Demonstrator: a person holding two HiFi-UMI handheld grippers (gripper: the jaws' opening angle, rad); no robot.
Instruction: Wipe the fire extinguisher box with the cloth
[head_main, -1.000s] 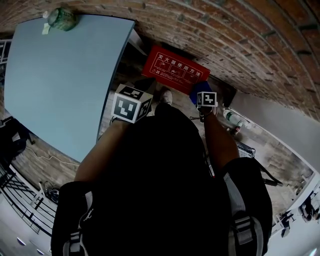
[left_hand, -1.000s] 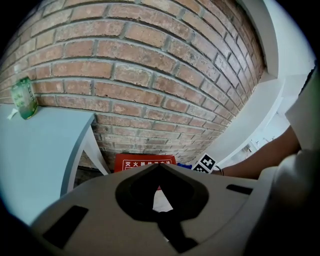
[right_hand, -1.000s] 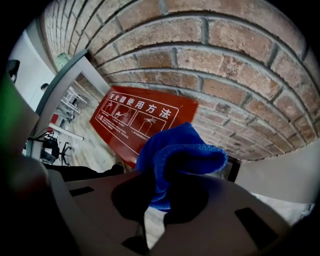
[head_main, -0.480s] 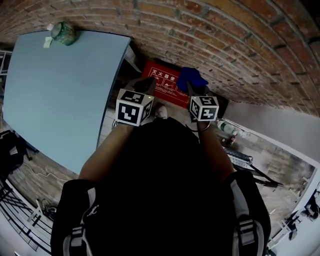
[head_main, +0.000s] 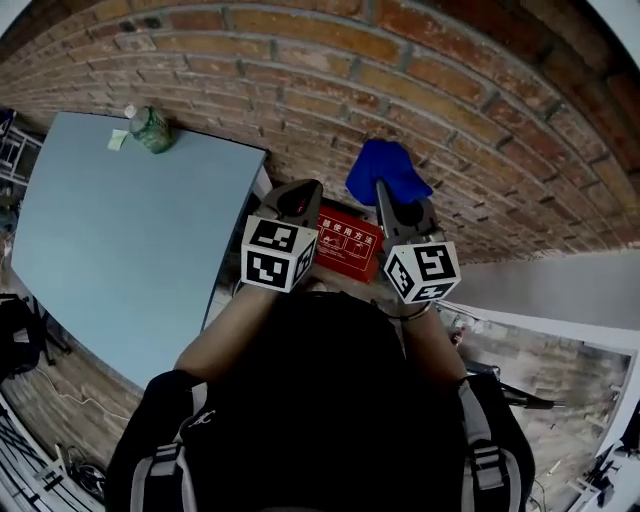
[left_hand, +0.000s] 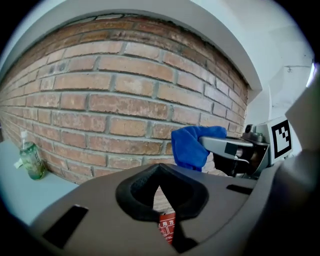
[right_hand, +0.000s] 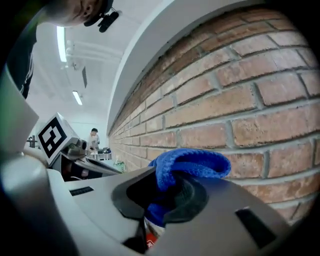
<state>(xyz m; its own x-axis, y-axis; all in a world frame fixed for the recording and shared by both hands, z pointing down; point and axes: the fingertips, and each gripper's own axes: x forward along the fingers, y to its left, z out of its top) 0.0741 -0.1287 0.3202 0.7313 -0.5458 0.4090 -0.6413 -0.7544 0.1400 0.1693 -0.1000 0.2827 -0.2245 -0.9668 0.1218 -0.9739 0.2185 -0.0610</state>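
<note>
The red fire extinguisher box (head_main: 348, 243) sits low against the brick wall (head_main: 420, 90), beneath both grippers and touched by neither. Above the box and to its right, the right gripper (head_main: 390, 200) has its jaws clamped on a bunched blue cloth (head_main: 385, 168), which bulges out past the tips, close to the bricks. Above the box and to its left, the left gripper (head_main: 302, 195) has its jaws drawn together with nothing between them; a strip of the box's red face shows through the thin slit they leave. Left of the box stands a light blue table (head_main: 120, 240), with a green bottle (head_main: 152, 130) on its far corner by the wall
</note>
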